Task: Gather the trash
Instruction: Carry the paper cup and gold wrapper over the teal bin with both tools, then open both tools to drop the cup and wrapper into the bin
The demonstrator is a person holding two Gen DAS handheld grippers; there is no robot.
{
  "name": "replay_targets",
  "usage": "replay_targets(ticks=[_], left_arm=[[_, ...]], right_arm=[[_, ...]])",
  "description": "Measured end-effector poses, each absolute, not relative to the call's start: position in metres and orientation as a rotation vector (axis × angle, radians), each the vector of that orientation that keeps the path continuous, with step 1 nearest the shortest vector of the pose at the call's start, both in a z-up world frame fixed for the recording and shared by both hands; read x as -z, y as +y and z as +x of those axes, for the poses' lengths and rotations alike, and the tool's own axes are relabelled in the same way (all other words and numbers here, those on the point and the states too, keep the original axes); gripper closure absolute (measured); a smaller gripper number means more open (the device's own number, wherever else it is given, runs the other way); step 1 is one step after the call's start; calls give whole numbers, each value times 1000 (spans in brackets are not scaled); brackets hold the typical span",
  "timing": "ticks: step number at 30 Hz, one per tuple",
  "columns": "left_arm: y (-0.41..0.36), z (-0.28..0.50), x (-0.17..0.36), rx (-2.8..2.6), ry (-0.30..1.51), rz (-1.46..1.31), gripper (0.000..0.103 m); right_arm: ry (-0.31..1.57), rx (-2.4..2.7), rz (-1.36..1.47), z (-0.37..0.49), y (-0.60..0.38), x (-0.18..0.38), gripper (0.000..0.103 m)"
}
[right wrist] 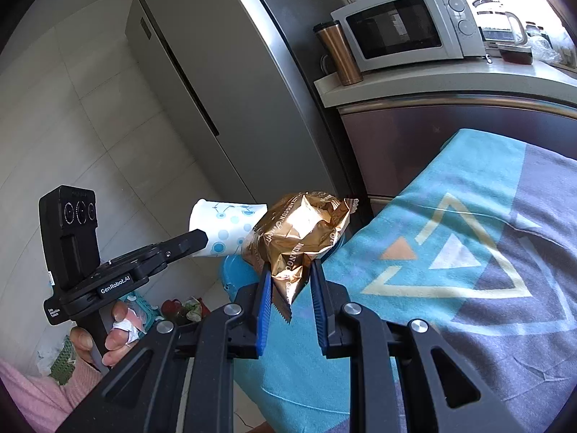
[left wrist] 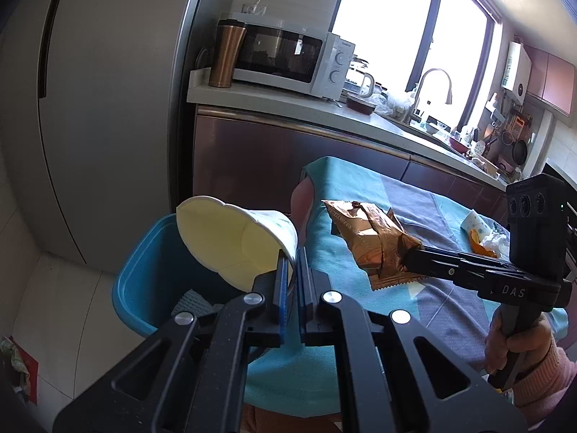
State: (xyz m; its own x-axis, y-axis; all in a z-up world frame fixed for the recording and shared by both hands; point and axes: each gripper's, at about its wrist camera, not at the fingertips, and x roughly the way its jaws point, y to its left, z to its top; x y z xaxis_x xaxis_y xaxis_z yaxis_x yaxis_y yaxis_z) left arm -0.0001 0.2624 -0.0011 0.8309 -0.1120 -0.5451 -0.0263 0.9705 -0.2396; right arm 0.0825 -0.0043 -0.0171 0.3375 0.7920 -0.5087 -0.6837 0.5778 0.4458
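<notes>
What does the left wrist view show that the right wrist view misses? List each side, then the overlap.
Left wrist only: the sink faucet, the window, and more trash, a crumpled tissue, on the tablecloth.
Right wrist only: the triangle pattern on the cloth and a green basket on the floor.
Both: the paper cup pinched in the left hand-held gripper, the gold wrapper held in the right hand-held gripper, the blue bin, the microwave.

the left gripper pinches a paper cup above the blue bin; the right gripper grips a gold wrapper over the table.
</notes>
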Motion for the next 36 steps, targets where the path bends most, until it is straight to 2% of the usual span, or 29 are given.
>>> replay_targets(ticks=[32,34,35,36], left_arm=[[318,32,68,-109,735,-341,98],[319,37,72,-107,744,-349,98],[320,38,75,-109,750,-353,98],[320,40,77,-117,758,-355,97]], right_arm=[[955,-949,-29,129,119,64,82],[965,-939,-27,131,123,67,78],[967,-931,-26,133,125,67,72],[969,-929,-21,134,126,68,72]])
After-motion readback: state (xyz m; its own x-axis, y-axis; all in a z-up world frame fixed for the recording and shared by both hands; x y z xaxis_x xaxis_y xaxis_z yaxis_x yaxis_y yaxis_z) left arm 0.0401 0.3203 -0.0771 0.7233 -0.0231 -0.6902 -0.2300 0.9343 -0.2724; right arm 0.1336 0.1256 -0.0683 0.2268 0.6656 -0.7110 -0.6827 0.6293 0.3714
